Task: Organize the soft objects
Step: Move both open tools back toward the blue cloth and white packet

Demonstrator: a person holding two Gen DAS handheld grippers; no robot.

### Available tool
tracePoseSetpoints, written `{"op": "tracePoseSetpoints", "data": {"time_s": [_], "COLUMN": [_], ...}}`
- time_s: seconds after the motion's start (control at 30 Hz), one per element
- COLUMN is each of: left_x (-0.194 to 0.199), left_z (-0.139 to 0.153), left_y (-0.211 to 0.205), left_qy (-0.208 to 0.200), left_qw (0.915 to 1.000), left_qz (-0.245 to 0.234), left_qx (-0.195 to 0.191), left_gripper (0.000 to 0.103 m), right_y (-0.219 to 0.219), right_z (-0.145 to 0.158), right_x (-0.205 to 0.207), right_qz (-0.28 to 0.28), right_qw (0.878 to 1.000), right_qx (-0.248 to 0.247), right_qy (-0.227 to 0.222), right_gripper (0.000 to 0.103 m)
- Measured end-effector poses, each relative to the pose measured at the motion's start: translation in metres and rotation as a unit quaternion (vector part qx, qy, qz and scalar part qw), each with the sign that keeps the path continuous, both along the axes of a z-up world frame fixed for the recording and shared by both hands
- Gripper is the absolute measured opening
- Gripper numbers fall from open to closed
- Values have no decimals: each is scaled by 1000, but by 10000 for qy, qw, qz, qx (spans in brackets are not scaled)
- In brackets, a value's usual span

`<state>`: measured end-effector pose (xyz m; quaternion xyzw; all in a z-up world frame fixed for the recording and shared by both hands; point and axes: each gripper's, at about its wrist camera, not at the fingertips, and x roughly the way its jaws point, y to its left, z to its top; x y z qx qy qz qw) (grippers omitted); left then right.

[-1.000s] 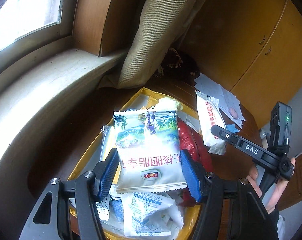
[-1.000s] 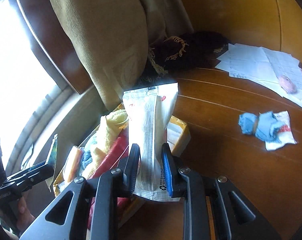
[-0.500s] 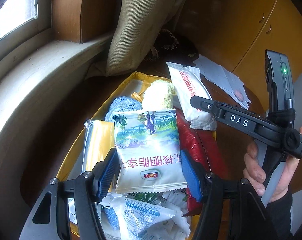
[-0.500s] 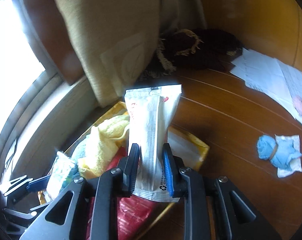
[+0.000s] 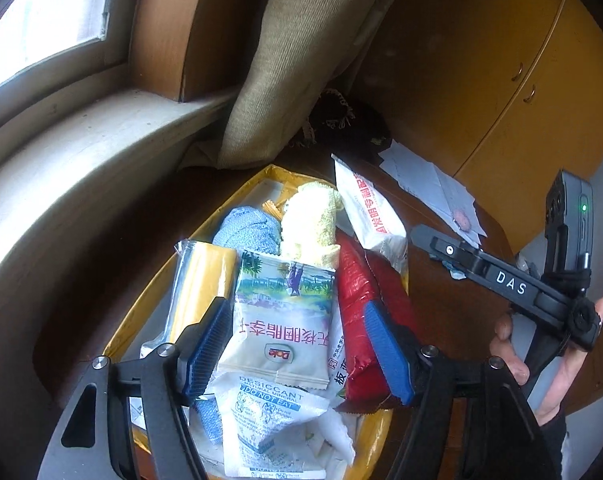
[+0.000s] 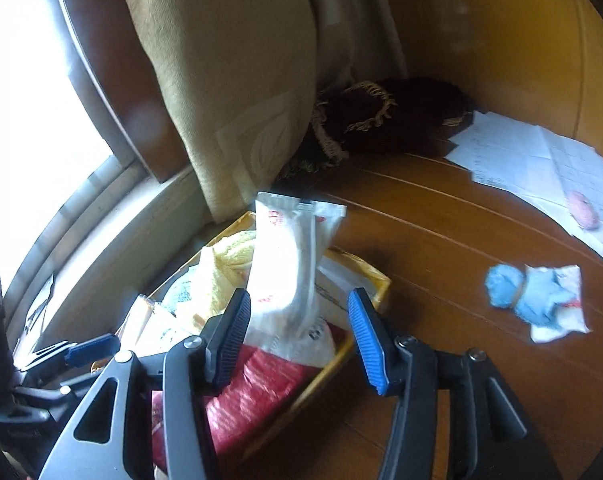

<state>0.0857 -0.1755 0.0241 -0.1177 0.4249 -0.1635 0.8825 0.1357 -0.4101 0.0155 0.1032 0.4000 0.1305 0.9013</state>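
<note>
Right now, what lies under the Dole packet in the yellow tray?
Under the Dole packet: a desiccant sachet at its near edge, a yellow towel at its far edge, a red bag alongside. The tray floor beneath is covered.

Both tongs have opened: the right [image 6: 299, 344] freed the white packet [image 6: 291, 276] (now leaning in the tray [image 6: 375, 280]), the left [image 5: 297, 354] the Dole pouch [image 5: 283, 320].

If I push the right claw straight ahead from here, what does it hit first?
Most likely the white packet, standing between the open jaws of the right claw and leaning over the yellow tray. Past it comes the tan cushion, though depth is hard to judge.
</note>
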Motion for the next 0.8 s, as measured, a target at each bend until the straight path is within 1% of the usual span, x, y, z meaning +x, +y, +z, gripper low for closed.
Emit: {"op": "tracePoseSetpoints", "data": {"time_s": [0.07,0.13,0.17,0.23,0.3,0.33,0.4,0.47,0.53,0.63,0.8], "left_x": [-14,-25,-31,-42,-56,-61,-70,-78,-84,-86,-80], "left_z": [10,18,21,27,32,33,37,40,43,43,38], "left_y": [2,0,-3,-10,-16,-19,-26,-33,-40,-51,-70], "left_qy": [-179,-292,-321,-392,-437,-454,-456,-472,-488,-439,-331], "left_qw": [9998,9996,9994,9987,9978,9972,9961,9952,9943,9941,9936], "left_qz": [47,-53,-116,-299,-473,-561,-720,-824,-911,-961,-1065], "left_qx": [-8,-17,-34,-96,-143,-173,-220,-254,-262,-234,-201], "left_gripper": [73,73,73,73,73,73,73,73,73,73,73], "right_y": [-9,-17,-20,-30,-40,-45,-59,-75,-94,-116,-146], "right_z": [1,2,2,4,8,10,14,16,17,18,11], "right_x": [-12,-22,-27,-39,-53,-58,-69,-75,-81,-84,-76], "right_qz": [-82,-133,-178,-289,-377,-436,-594,-771,-1009,-1264,-1610], "right_qw": [9997,9992,9990,9985,9982,9980,9971,9949,9914,9877,9798], "right_qx": [230,374,412,462,468,445,465,604,783,872,1105], "right_qy": [8,34,37,80,80,96,130,226,270,298,421], "right_gripper": [51,52,53,58,61,64,66,66,68,69,70]}}
